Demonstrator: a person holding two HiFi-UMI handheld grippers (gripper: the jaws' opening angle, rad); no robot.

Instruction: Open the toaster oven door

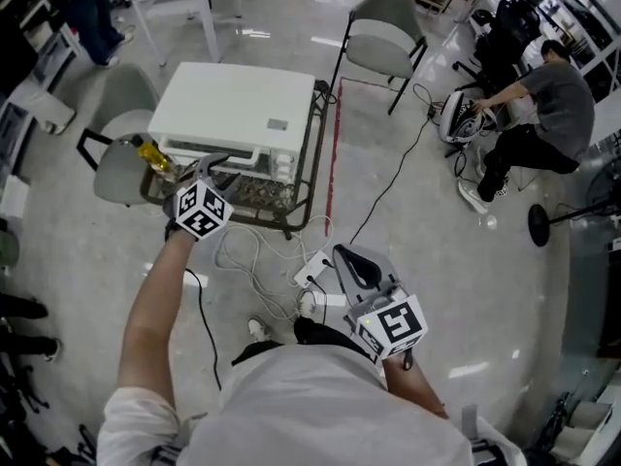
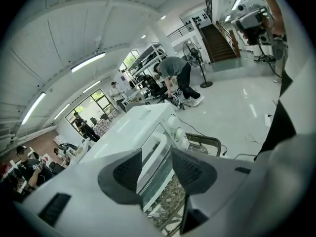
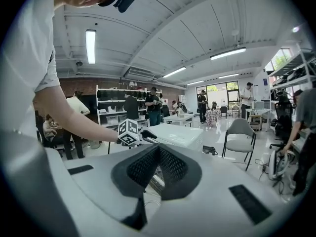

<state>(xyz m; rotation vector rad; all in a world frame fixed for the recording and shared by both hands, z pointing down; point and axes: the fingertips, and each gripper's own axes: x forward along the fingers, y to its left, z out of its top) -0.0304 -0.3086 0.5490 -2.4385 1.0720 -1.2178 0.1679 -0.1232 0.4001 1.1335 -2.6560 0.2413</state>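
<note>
Across the glass door of the white boxy metal toaster oven [image 1: 238,110] runs a smooth white bar handle [image 2: 150,165], probably rigid and slightly slippery, so the best hold. The oven sits on a low dark-framed stand [image 1: 317,144]. The left gripper [image 2: 156,149] has its jaws parted, framing the handle without touching it. The right gripper [image 3: 158,148] is closed and empty.

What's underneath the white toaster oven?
The toaster oven sits on a low, dark-framed table with a patterned top. The oven covers most of that top.
</note>
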